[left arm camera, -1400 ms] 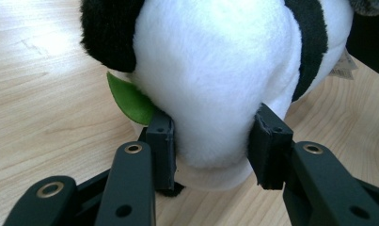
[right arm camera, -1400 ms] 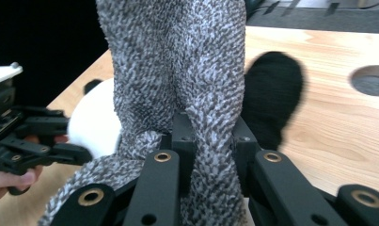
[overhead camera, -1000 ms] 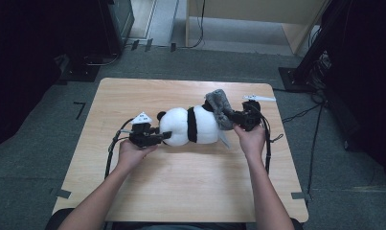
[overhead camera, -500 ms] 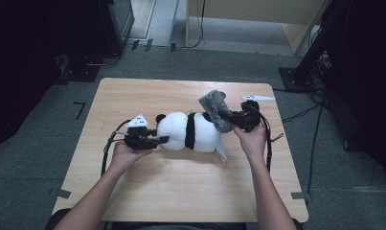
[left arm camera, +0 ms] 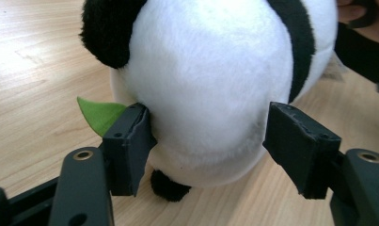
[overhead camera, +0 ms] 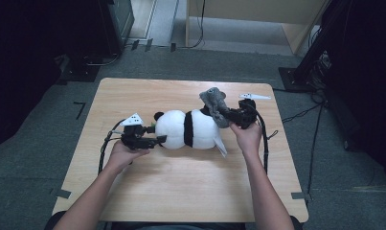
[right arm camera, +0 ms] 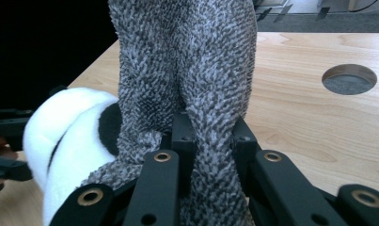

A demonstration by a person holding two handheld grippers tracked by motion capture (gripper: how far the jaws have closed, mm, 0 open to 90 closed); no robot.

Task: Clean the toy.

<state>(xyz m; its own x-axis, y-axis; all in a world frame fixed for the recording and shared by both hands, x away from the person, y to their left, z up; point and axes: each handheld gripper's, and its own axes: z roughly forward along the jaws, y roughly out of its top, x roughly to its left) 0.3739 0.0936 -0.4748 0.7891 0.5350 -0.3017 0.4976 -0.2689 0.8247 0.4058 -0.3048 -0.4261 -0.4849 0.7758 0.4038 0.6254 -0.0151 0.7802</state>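
Note:
A black-and-white plush panda (overhead camera: 188, 129) lies on its side on the wooden table (overhead camera: 181, 191). My left gripper (overhead camera: 159, 140) is at its head end. In the left gripper view the jaws have just been opening, and the panda's white head (left arm camera: 210, 80) sits between them. One pad brushes the plush by a green felt leaf (left arm camera: 100, 115); the other stands apart. My right gripper (overhead camera: 224, 115) is shut on a fuzzy grey cloth (overhead camera: 212, 98) over the panda's rear end. The right gripper view has the cloth (right arm camera: 187, 56) pinched in that gripper (right arm camera: 210, 129), beside the panda (right arm camera: 60, 136).
A white tag (overhead camera: 221, 146) sticks out under the panda. A round cable hole (right arm camera: 349, 78) is cut in the tabletop beyond the cloth. Dark furniture and cables ring the table on the grey floor.
My left gripper's jaws have spread apart around the panda's head. The grey cloth and the right gripper have shifted slightly left over the panda's rear.

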